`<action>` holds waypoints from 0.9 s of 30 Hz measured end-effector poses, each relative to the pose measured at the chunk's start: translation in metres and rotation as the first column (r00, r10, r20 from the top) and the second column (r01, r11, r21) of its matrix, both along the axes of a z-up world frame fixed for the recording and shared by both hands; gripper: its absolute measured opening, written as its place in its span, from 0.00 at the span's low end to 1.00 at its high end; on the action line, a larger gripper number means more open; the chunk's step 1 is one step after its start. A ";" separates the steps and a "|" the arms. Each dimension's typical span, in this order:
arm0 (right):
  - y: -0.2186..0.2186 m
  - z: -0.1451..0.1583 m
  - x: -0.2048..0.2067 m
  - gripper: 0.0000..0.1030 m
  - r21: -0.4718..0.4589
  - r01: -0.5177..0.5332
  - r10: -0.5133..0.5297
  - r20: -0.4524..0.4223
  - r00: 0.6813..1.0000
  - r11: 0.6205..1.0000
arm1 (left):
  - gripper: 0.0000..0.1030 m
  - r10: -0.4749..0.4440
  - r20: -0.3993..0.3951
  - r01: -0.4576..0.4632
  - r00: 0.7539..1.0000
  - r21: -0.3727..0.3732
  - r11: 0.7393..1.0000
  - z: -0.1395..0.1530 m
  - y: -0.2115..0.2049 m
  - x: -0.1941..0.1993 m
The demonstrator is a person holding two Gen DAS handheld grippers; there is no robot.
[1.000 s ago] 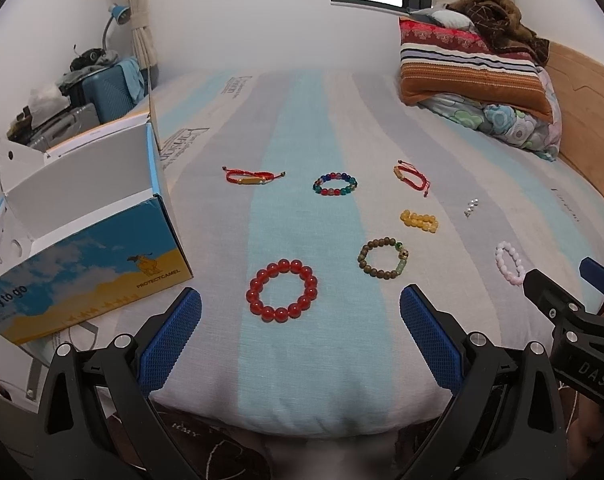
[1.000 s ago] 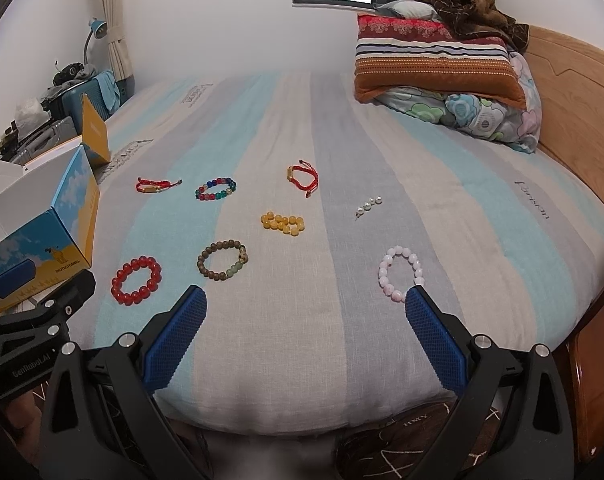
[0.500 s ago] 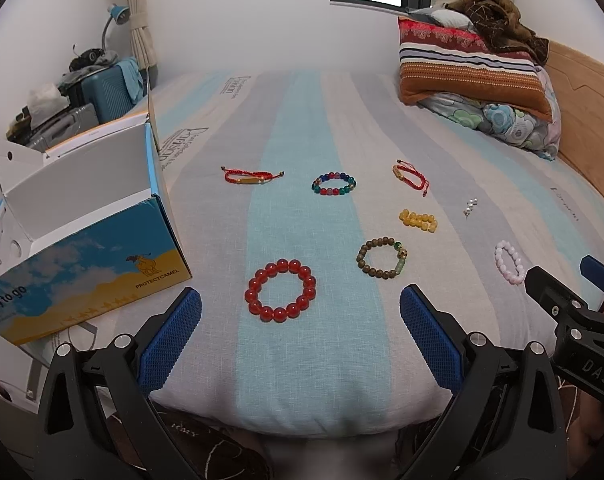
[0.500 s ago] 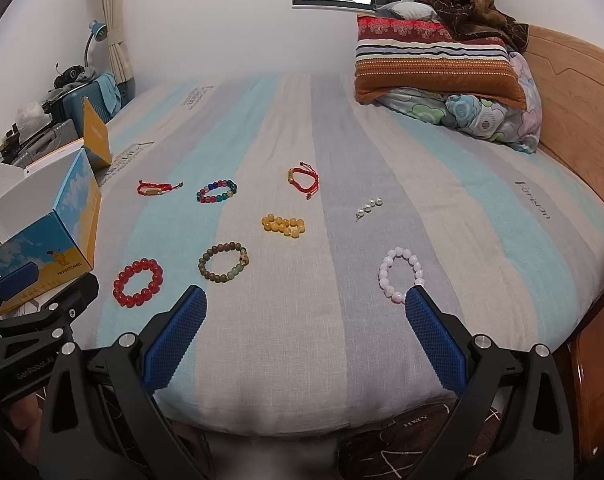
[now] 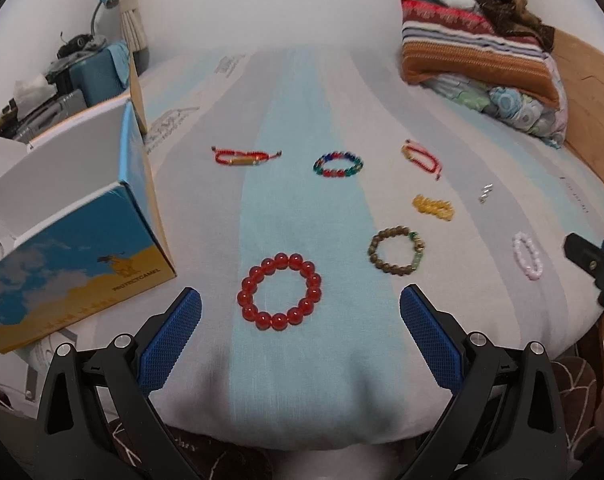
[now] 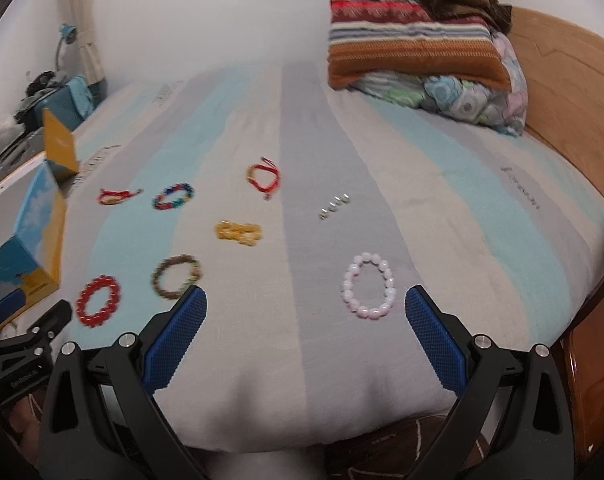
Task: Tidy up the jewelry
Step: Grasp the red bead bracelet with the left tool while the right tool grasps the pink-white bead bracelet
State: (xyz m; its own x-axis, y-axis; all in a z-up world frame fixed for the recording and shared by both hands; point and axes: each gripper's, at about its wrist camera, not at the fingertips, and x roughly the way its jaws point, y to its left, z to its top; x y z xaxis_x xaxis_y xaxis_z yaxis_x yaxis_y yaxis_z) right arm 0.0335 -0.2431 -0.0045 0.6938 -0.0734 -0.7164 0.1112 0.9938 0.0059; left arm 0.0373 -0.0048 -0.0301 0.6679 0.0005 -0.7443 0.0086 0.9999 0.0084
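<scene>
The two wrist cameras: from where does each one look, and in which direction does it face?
Left wrist: behind the open left gripper, low at the bed's near edge, facing the red bead bracelet; the right gripper's tip shows at right.
Right wrist: behind the open right gripper, facing the pink bead bracelet; the left gripper shows at lower left.
Shared: the bracelets, the blue box.

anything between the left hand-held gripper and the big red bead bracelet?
No. In the left wrist view, only bare striped bedsheet lies between the open left hand-held gripper and the red bead bracelet, which sits just ahead between its fingertips.
</scene>
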 end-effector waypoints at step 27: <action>-0.054 -0.100 0.073 0.93 0.023 0.089 -0.083 -0.202 0.976 0.996 | 0.94 0.027 -0.135 -0.028 0.990 -0.004 1.000 -0.084 0.011 0.067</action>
